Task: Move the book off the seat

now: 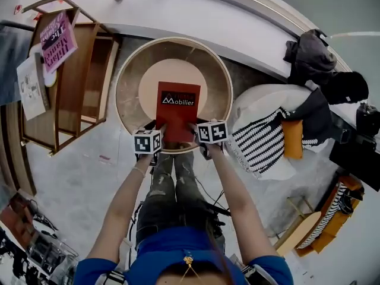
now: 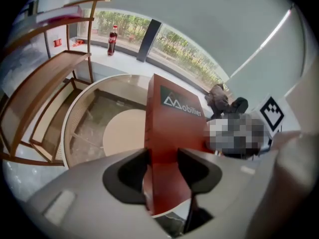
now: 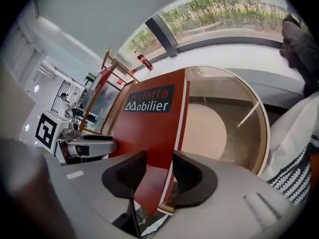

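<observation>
Two tongs hold one red book. The left tongs (image 2: pixel 163 169) pinch its near left corner and the right tongs (image 3: pixel 159 171) its near right corner, and in each gripper view the red cover fills the gap between the pads. The book (image 1: pixel 178 120) hangs over the round wicker seat (image 1: pixel 127 85), above the pale cushion (image 1: pixel 148 88), with its near edge close to the seat's near rim. From above we cannot tell whether its far end touches the cushion.

We judge the task begun but not finished. The grasp is made, yet the book is not clear of the seat. What is left is to carry it past the rim and set it down elsewhere. The floor (image 1: pixel 77 177) on the near side and the wooden shelf (image 1: pixel 77 79) on the left both look possible to us.

We count one red book, two tongs and one seat with one cushion. The shelf on the left carries one pink magazine (image 1: pixel 58 40). One bottle (image 2: pixel 113 39) stands on the far window ledge (image 1: pixel 196 12). On the right is one white armchair (image 1: pixel 255 100) bearing one striped throw (image 1: pixel 261 144) and one orange cushion (image 1: pixel 292 138).
</observation>
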